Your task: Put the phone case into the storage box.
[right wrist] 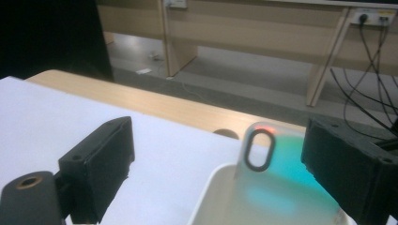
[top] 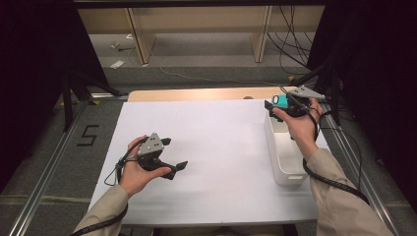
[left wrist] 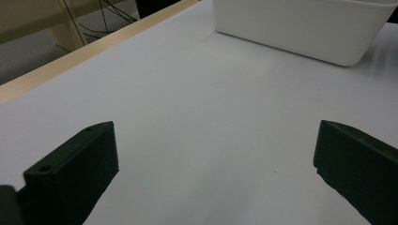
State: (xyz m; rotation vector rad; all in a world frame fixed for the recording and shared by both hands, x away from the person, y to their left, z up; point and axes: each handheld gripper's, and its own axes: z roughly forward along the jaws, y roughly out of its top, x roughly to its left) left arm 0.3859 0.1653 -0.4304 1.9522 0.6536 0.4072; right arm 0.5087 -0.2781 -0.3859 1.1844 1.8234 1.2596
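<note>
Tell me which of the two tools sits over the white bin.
The right tool, at the far end of the white bin, with a translucent phone case standing in the bin between its jaws. The left tool hangs open over bare table.

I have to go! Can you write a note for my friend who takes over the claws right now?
Left claw: open, empty, above the bare white table.
Right claw: open, at the far end of the white bin.
Clear case with an oval hole: stands on end in the bin, between the right claw's jaws, close to one; no grip on it.
Done: case is inside the bin.
Left: probably either close on the case to lift it, or pull the claw away.
</note>
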